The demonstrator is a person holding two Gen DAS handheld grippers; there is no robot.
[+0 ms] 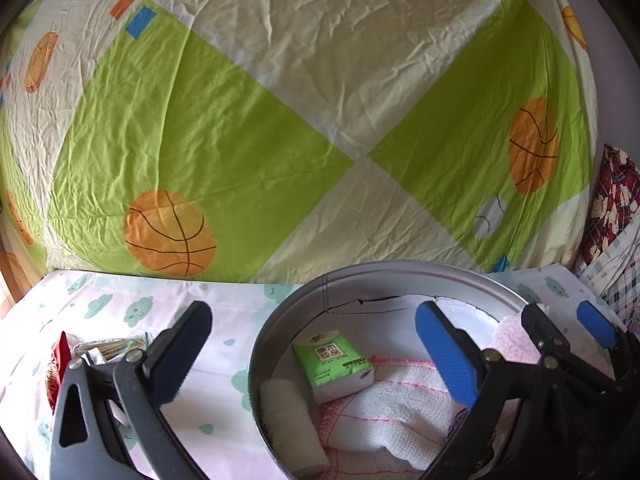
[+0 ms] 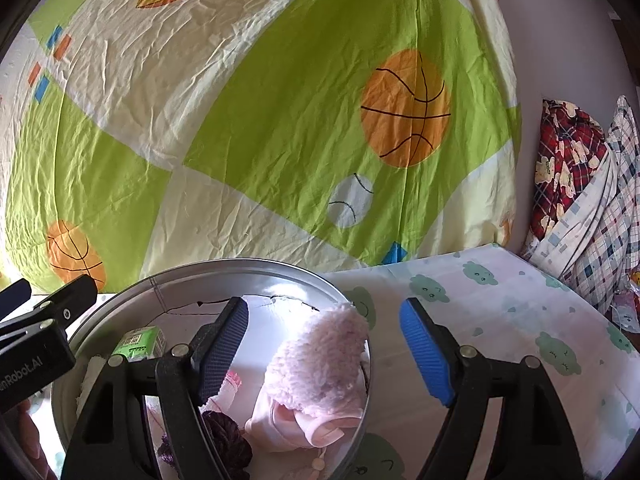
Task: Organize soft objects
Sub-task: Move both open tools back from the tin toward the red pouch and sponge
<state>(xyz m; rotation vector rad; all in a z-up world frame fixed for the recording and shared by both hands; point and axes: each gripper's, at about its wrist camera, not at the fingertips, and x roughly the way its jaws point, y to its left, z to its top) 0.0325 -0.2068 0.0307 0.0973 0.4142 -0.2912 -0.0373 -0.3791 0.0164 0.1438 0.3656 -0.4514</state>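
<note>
A round metal tin (image 1: 280,316) stands on a pastel cloud-print cloth. In it lie a green tissue pack (image 1: 332,368), a white gauze roll (image 1: 292,420) and a white cloth with pink stitching (image 1: 392,408). My left gripper (image 1: 316,356) is open, its jaws straddling the tin's left rim. In the right wrist view the tin (image 2: 256,270) also holds a fluffy pink sock (image 2: 320,364), a pink garment (image 2: 292,428) and a dark purple yarn ball (image 2: 224,436). My right gripper (image 2: 324,352) is open around the sock, not touching it.
A green and cream basketball-print quilt (image 1: 280,120) rises behind the tin. Plaid bedding (image 2: 580,184) is piled at the right. A red item and a bundle of toothpicks (image 1: 116,346) lie left of the tin. The cloud-print cloth (image 2: 500,308) stretches right of the tin.
</note>
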